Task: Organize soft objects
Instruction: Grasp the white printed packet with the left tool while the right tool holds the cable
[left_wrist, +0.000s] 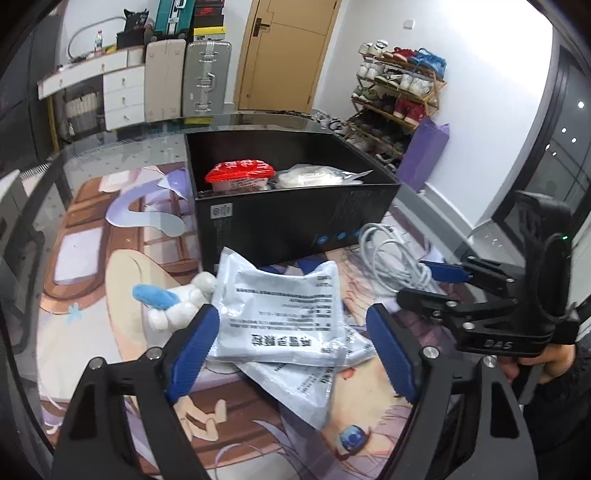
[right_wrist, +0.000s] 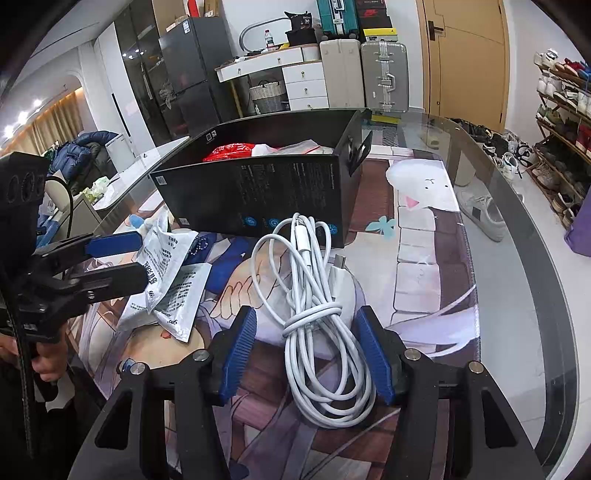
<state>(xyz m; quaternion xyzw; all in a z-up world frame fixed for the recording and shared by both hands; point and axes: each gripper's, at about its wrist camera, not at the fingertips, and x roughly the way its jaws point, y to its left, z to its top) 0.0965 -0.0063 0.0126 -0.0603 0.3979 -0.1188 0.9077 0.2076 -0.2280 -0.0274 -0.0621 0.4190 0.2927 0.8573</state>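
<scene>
Both tongs gaping, gripping nothing: I'm straddling pouch stack (left_wrist: 284, 317) with left tongs (left_wrist: 295, 350), cable bundle (right_wrist: 317, 310) with right tongs (right_wrist: 306, 354); next closing, boxing (left_wrist: 295, 221).

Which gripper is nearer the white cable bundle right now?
Right. The right gripper straddles the white cable bundle, pads not touching; the left gripper is off to the side over the grey pouches.

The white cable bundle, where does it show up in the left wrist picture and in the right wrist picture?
Left wrist view: the white cable bundle lies right of centre, at the black box's near right corner, just left of the right gripper.
Right wrist view: the white cable bundle fills the lower centre, between that gripper's blue fingers, not pressed by them.
Shared landmark: the black box, directly behind the cable in both.
</scene>
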